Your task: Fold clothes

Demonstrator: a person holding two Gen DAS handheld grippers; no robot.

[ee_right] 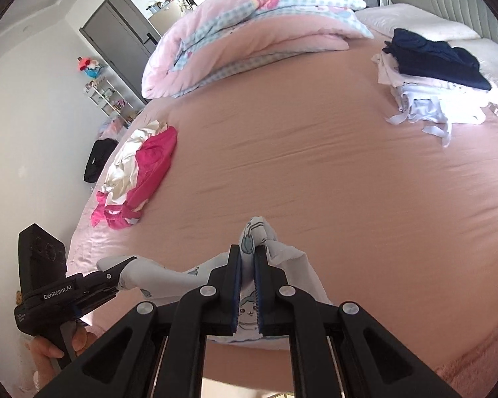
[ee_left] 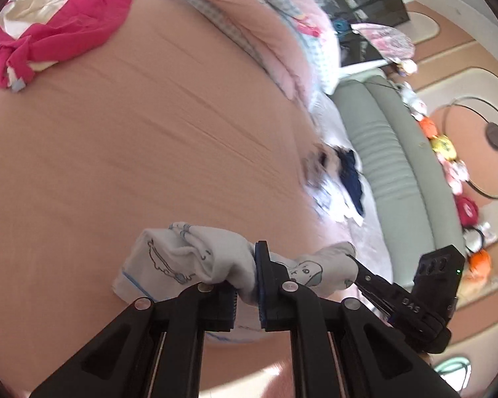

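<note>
Left tongs [ee_left: 245, 293] and right tongs [ee_right: 247, 287] each clamp my white printed garment [ee_left: 182, 262] | stretched between them along bed [ee_right: 315, 165] near edge | neither nearer

Both grippers sit at the near edge of the bed sheet [ee_right: 315, 172], side by side, with one garment [ee_right: 249, 235] strung between them — the left gripper [ee_left: 245, 285] pinches one bunched end, the right gripper [ee_right: 247, 275] the other. Ahead of the right gripper and to its left, a loose heap of clothes [ee_right: 139, 169] lies on the sheet. Far ahead to its right sits a folded stack [ee_right: 435, 76] — behind it, pillows. Straight ahead, at the far side, lies a rolled quilt [ee_right: 249, 33].
</note>
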